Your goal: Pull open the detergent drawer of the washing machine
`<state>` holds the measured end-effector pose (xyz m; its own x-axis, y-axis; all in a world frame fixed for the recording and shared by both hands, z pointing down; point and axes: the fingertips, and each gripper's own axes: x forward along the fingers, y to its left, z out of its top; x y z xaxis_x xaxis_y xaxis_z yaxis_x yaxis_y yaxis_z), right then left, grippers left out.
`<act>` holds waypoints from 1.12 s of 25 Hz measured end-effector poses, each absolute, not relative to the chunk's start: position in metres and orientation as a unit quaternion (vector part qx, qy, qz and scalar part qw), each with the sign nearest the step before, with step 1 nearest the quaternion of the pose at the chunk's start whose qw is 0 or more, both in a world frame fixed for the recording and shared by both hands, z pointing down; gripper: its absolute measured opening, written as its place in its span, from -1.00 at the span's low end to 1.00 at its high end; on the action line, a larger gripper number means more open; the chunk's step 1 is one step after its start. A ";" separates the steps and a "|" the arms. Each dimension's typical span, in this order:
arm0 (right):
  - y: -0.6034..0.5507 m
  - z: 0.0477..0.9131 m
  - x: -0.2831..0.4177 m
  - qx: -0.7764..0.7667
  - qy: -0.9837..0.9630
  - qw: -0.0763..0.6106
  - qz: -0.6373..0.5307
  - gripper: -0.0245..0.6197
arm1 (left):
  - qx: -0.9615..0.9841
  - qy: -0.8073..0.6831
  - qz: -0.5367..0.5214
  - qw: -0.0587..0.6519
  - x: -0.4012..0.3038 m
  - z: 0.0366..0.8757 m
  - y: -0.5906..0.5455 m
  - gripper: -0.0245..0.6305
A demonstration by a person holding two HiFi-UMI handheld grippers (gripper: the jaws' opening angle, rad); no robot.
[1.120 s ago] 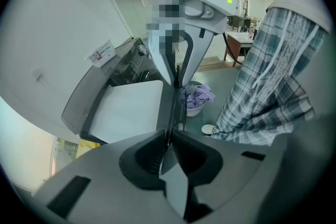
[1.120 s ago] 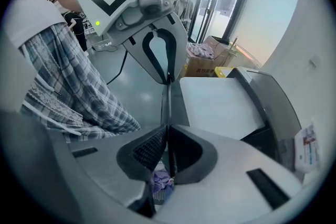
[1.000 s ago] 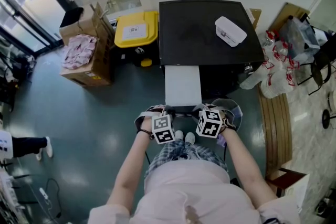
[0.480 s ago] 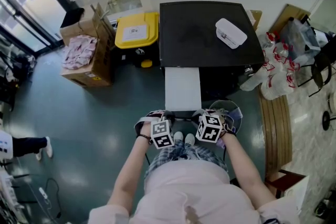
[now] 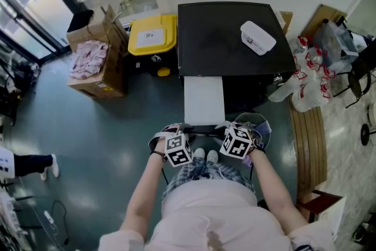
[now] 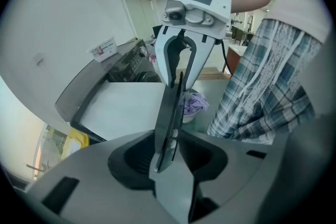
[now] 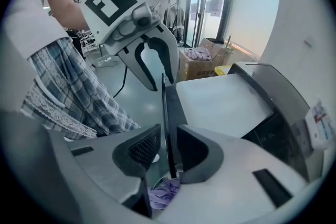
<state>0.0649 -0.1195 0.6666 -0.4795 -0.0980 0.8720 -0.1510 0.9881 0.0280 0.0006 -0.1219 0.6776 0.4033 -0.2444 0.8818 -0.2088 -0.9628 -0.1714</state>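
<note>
The black washing machine [image 5: 229,38] stands against the far wall. Its drawer [image 5: 204,100], white on top, sticks out toward me. A thin black front panel [image 5: 204,128] ends the drawer. My left gripper [image 5: 180,130] is at the panel's left end and my right gripper [image 5: 230,129] at its right end. In the left gripper view the panel [image 6: 169,113] stands between the jaws of my left gripper [image 6: 168,152], which are opening, with small gaps on both sides. In the right gripper view the panel [image 7: 167,113] likewise runs between the opening jaws of my right gripper [image 7: 167,157].
A white box [image 5: 257,35] lies on the machine's top. A yellow bin [image 5: 153,33] and cardboard boxes [image 5: 97,59] stand to the left. A basket of purple laundry [image 5: 260,126] sits by my right hand. Plastic bags [image 5: 305,82] and a wooden bench [image 5: 308,138] line the right.
Both grippers have drawn slightly nearer to my body and rolled a little. The white drawer reaches slightly further out.
</note>
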 end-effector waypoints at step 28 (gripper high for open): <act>-0.256 0.482 0.133 0.392 -0.907 0.121 0.096 -0.63 | -0.885 0.425 -0.189 -0.021 -0.023 0.481 -0.274 -0.74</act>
